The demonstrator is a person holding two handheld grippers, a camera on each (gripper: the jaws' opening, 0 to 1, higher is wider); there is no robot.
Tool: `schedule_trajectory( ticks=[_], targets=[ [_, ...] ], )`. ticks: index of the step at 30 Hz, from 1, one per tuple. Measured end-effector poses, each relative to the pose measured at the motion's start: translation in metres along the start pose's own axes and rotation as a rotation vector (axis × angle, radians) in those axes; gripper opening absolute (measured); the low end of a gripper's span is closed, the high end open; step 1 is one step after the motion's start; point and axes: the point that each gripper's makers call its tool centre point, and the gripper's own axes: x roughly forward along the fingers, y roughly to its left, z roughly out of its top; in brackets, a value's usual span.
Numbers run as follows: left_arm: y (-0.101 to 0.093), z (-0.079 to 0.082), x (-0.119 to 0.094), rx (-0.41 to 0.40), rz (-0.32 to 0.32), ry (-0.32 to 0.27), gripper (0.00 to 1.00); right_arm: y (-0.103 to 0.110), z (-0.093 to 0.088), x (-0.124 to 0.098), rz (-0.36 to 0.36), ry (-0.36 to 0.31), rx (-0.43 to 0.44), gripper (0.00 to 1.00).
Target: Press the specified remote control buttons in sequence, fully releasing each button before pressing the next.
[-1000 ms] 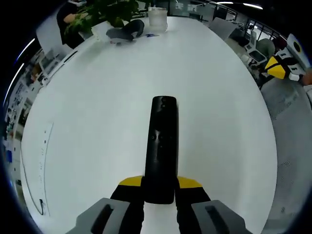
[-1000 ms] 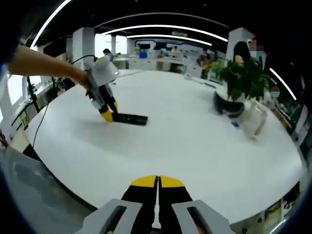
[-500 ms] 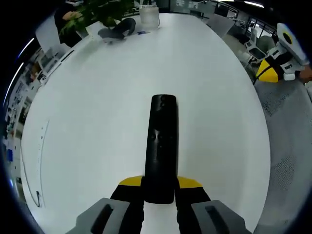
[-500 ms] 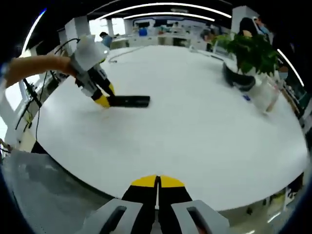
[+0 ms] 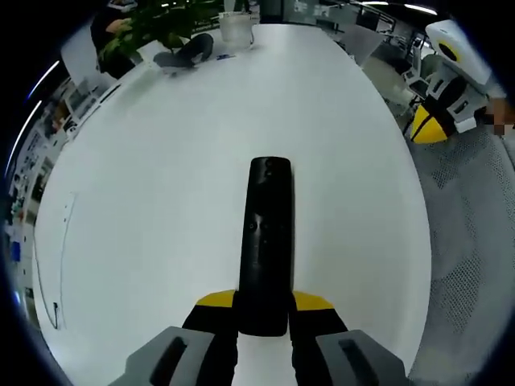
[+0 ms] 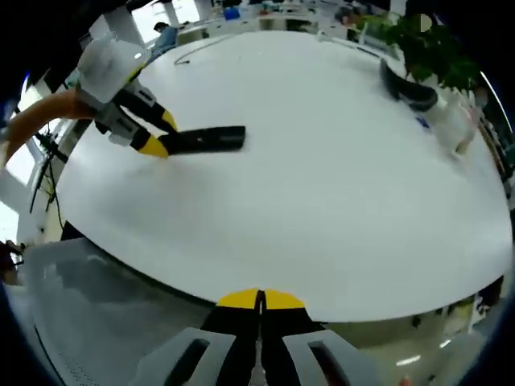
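A long black remote control (image 5: 266,241) lies along the middle of the left gripper view, over the white table (image 5: 161,161). My left gripper (image 5: 264,310) is shut on its near end, yellow tips on either side. In the right gripper view the same remote (image 6: 211,138) is at the upper left, held by the left gripper (image 6: 153,138), with a person's arm behind it. My right gripper (image 6: 259,301) is shut and empty, just off the table's near edge. It also appears at the upper right of the left gripper view as the right gripper (image 5: 430,125), beyond the table edge.
At the table's far end stand a green plant (image 5: 161,20), a dark grey headset-like object (image 5: 183,55) and a clear jug (image 5: 235,28). A thin cable (image 5: 60,257) runs along the table's left side. Grey carpet (image 5: 475,241) lies right of the table.
The right gripper has risen and tilted down over the table edge, coming closer in the left gripper view. The left gripper keeps the remote, which now points more toward the right gripper.
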Motion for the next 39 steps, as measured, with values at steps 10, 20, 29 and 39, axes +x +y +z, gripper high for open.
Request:
schedule_trajectory(
  ticks=[10,20,29,39],
  targets=[
    [-0.028,-0.006,-0.003,-0.010,0.004,-0.007,0.23,0.003,-0.011,0.004,0.007,0.083,0.003,0.00],
    [-0.053,-0.010,-0.005,-0.037,0.014,-0.039,0.23,0.000,-0.014,0.003,-0.012,0.099,0.006,0.00],
    [-0.087,-0.013,-0.008,-0.032,0.017,-0.039,0.23,0.001,-0.017,0.002,-0.019,0.111,-0.024,0.00],
    [-0.114,-0.014,-0.009,-0.036,0.023,-0.039,0.23,0.002,-0.016,-0.001,-0.008,0.086,-0.024,0.00]
  ],
)
